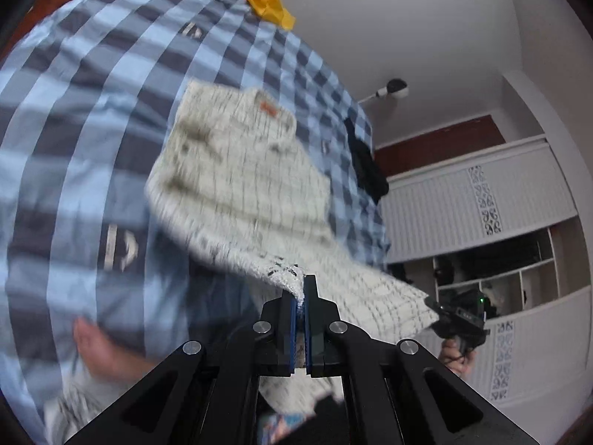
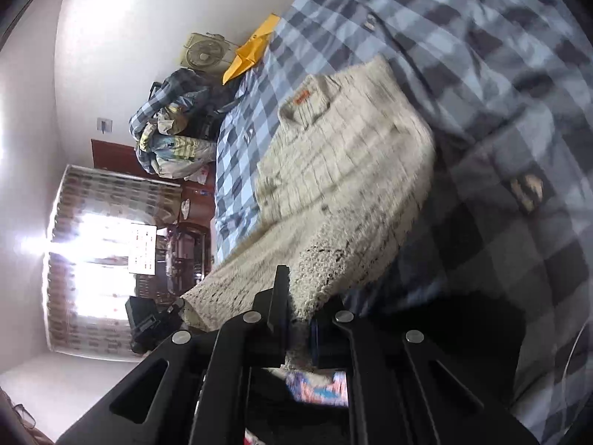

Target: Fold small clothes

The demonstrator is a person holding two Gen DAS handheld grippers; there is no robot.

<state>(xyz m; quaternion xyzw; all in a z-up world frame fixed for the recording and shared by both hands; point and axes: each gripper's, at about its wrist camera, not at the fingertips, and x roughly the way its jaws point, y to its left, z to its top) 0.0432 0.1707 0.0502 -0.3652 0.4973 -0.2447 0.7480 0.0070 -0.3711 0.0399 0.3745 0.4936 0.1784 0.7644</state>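
Note:
A small cream shirt [image 1: 241, 170] with thin dark checks and an orange neck label lies partly on a blue checked bedsheet [image 1: 92, 111]. My left gripper [image 1: 304, 296] is shut on one corner of its hem and lifts it. My right gripper [image 2: 296, 304] is shut on the other hem corner of the shirt [image 2: 344, 170]; it also shows in the left wrist view [image 1: 459, 319], at the hem's far end. The hem hangs stretched between the two grippers, above the sheet [image 2: 500, 74]. The view is motion-blurred.
A yellow bag [image 1: 270, 3] lies at the bed's far edge. A dark cloth [image 1: 367, 163] sits at the bed's side. A heap of bedding [image 2: 174, 122] and a fan [image 2: 204, 52] stand beyond the bed. White cupboards [image 1: 481, 204] line the wall. A bare foot [image 1: 100, 348] rests on the sheet.

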